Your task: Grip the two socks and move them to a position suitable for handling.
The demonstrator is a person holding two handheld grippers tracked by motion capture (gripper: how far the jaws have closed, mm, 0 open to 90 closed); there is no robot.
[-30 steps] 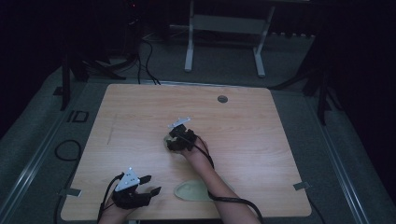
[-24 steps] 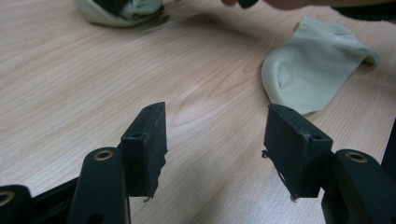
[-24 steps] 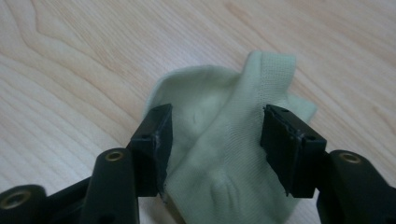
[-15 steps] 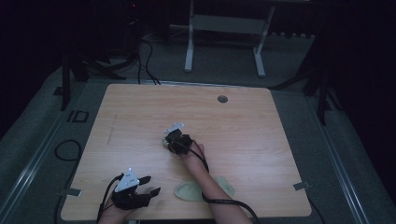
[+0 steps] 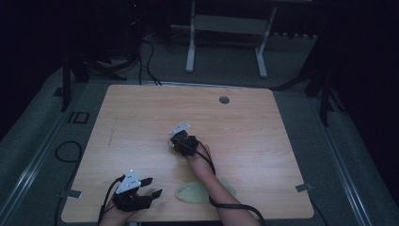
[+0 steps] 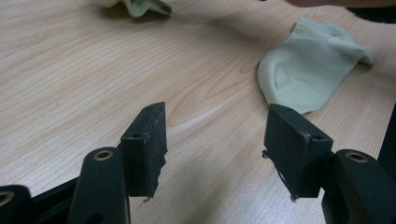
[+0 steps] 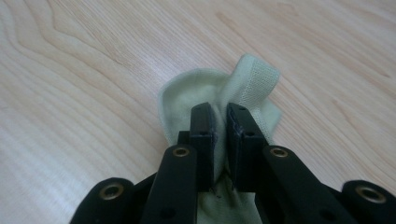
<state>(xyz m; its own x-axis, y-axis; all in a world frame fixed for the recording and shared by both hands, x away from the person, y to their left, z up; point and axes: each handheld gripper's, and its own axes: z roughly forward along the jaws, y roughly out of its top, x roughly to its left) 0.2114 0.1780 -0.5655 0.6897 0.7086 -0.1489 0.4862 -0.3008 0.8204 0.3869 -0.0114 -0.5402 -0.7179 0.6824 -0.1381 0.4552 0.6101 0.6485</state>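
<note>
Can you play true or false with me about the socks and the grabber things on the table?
1. The right hand-held gripper pinches a pale green fabric sock. True; its jaws have just been closing on the fabric.
2. The left hand-held gripper holds a sock. False; its jaws stand open over bare wood.
3. A second pale green sock lies flat near the table's front edge. True.
4. The light wooden table is made of glass. False; it shows wood grain.
</note>
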